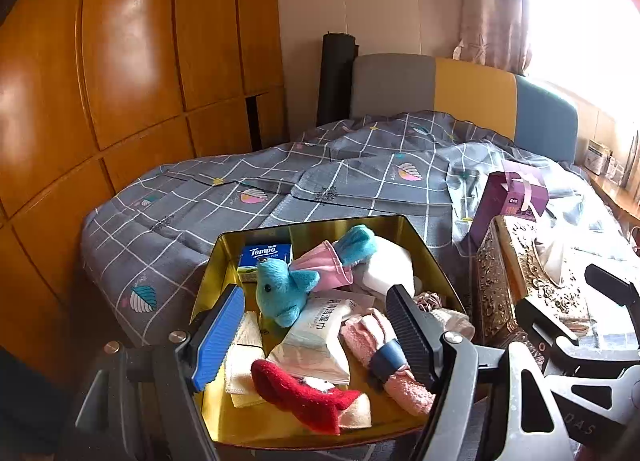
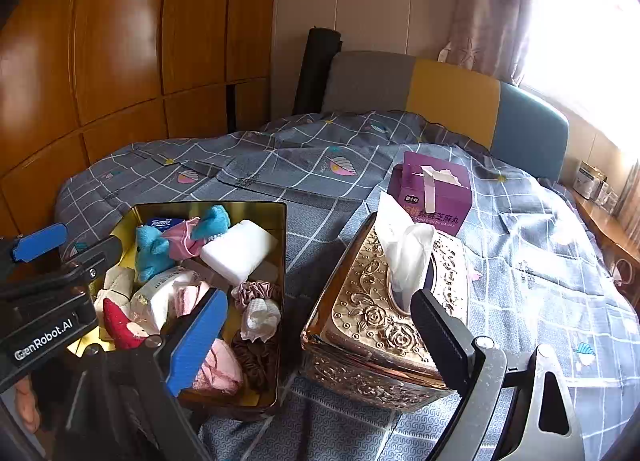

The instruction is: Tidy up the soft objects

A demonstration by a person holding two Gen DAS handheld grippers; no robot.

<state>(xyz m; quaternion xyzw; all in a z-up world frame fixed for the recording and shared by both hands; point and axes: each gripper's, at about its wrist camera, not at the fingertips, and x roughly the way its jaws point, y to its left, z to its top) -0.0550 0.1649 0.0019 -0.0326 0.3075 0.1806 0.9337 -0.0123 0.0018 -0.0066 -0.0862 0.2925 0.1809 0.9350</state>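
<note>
Sorting stage, well along by the look of it — gold tin [image 1: 224, 261] on the bed [image 1: 200, 197] already packed with soft things: blue plush toy [image 1: 280, 293], pink cloth [image 1: 324, 269], white pad [image 1: 390, 265], wet-wipe pack [image 1: 316, 333], red sock [image 1: 296, 393], pink sock [image 1: 372, 341], Tempo tissue pack [image 1: 266, 255], plus scrunchies [image 2: 256, 289] and a crumpled white tissue [image 2: 260, 315] seen from the right wrist.

Left hand-held gripper [image 1: 316, 335] released, jaws spread wide above the tin's contents, nothing pinched. Right hand-held gripper [image 2: 320, 325] likewise released and empty, poised between the tin and the ornate tissue box [image 2: 360, 309], which sits just beside the tin with a tissue [image 2: 404, 253] standing out of its slot. Purple carton [image 2: 436, 189] further back on the bed.

Probably between picks. Next move calls for choosing whatever soft piece remains loose — none plainly visible on the cover — or tidying the heap: approaching from above, closing gently on fabric only, clear of the tin's rim.
</note>
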